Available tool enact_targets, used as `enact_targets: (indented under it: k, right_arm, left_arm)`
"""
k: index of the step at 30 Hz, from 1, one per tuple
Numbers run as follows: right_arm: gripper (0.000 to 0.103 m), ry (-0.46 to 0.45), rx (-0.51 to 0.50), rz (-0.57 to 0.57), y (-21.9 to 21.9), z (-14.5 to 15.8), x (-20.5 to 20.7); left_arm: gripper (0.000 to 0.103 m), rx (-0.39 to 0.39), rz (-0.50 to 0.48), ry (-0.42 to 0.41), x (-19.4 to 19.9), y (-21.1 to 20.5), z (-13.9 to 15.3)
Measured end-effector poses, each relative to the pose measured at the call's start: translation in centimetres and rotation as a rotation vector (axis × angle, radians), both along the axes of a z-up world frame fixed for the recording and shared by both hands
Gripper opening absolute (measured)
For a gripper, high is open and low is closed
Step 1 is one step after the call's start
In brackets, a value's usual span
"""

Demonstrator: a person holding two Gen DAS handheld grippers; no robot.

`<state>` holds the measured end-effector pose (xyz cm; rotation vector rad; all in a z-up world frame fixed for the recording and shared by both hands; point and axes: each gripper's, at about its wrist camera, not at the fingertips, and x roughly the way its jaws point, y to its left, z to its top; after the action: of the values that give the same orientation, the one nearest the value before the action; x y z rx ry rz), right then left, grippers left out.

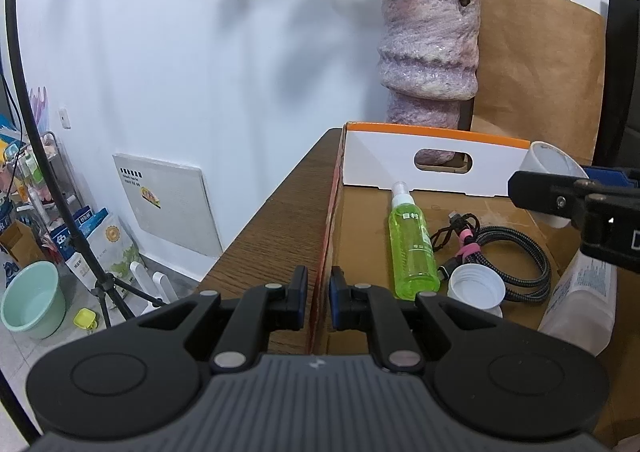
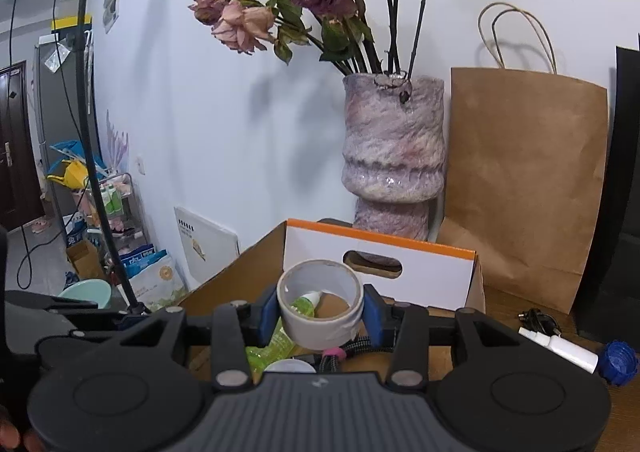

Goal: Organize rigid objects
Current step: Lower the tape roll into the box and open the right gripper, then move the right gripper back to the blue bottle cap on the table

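A: What does the right hand-held gripper [image 2: 320, 318] carry?
B: A white roll of tape [image 2: 320, 302], clamped by its outer wall between the two blue-padded fingers [image 2: 374, 316], hollow core facing the camera. It hangs above the open brown cardboard box with a white, orange-edged end panel [image 2: 380, 256].

A: And the left hand-held gripper [image 1: 319, 294]?
B: Its fingers are nearly closed astride the box's left side wall [image 1: 326, 236]; whether they pinch the wall cannot be told.

A: What lies in the box?
B: A green spray bottle [image 1: 412, 244] on its side, a coiled black braided cable with a pink tie [image 1: 504, 256], a white round cap [image 1: 476, 288] just beside the bottle's base, and a translucent white bottle [image 1: 580, 296] at the right.

A: The surroundings?
B: The box stands on a wooden worktop [image 1: 272, 236]. Behind it are a mottled purple vase of dried roses [image 2: 394, 147] and a brown paper bag [image 2: 524, 179]. A white plug with a black cord [image 2: 560, 346] and a blue bottle cap [image 2: 620, 362] lie on the worktop to the right.
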<state>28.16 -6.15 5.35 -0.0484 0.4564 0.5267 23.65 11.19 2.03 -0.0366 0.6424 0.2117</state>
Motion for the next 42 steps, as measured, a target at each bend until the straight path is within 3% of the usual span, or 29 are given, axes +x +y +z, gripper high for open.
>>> enact_targets:
  k: [12,13,14,16,19,42]
  right_arm:
    - [0.044,0.005,-0.009,-0.004,-0.1,0.0,0.0]
    - [0.058,0.002,-0.013,-0.009,-0.1,0.0,0.0]
    - [0.078,-0.001,-0.014,-0.018,-0.1,0.0,0.0]
    - [0.096,-0.017,-0.011,-0.037,-0.3,0.2,-0.1]
    - [0.103,-0.032,-0.023,-0.056,-0.3,0.3,-0.2]
    - [0.103,-0.067,-0.037,-0.111,-2.0,1.0,-0.4]
  left_arm:
    - [0.012,0.001,0.000,-0.001,0.0,0.0,0.0]
    - [0.012,0.002,0.000,-0.001,0.0,0.0,0.0]
    - [0.012,0.002,0.000,0.000,0.0,0.0,-0.1]
    - [0.012,-0.001,0.002,0.001,0.1,0.0,-0.1]
    - [0.012,0.001,0.001,0.000,0.0,0.1,-0.1]
    - [0.012,-0.005,0.000,0.003,0.1,0.2,-0.1]
